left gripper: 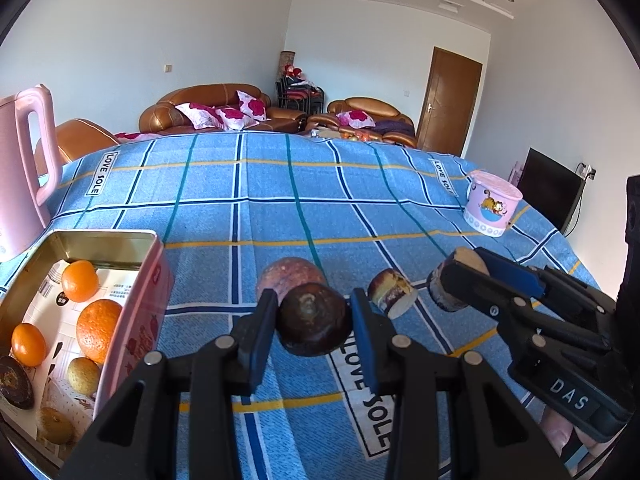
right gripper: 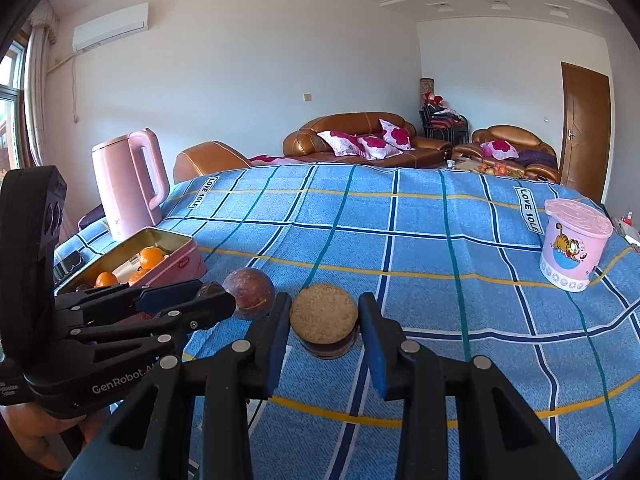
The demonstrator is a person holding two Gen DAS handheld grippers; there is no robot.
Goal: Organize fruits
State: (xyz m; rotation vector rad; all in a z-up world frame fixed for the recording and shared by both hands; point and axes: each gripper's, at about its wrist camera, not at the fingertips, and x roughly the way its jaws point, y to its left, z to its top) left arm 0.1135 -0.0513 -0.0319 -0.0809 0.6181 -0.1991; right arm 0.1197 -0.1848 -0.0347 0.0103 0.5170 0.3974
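At the left edge of the blue plaid tablecloth [left gripper: 280,200] stands a pink electric kettle [left gripper: 24,168], and just in front of it an open pink tin box [left gripper: 132,320]. Inside the box lie three oranges [left gripper: 98,336], two yellowish fruits [left gripper: 83,376] and a dark round fruit [left gripper: 14,382], on printed paper. Right of the box, the left gripper [left gripper: 314,322] has its blue pads [left gripper: 262,340] pressed against a dark brown round fruit [left gripper: 314,326], held clear of the cloth. Directly behind it a reddish passion fruit [left gripper: 290,276] rests on the cloth. Next to the right lies a small cut piece, purple-skinned with a pale face [left gripper: 390,294]. Farther right, the right gripper [right gripper: 324,322] clamps a short cylindrical piece with a tan, grainy top [right gripper: 323,314] between its pads [right gripper: 374,344]. Near the right edge stands a lidded pink cartoon tub [left gripper: 492,208].
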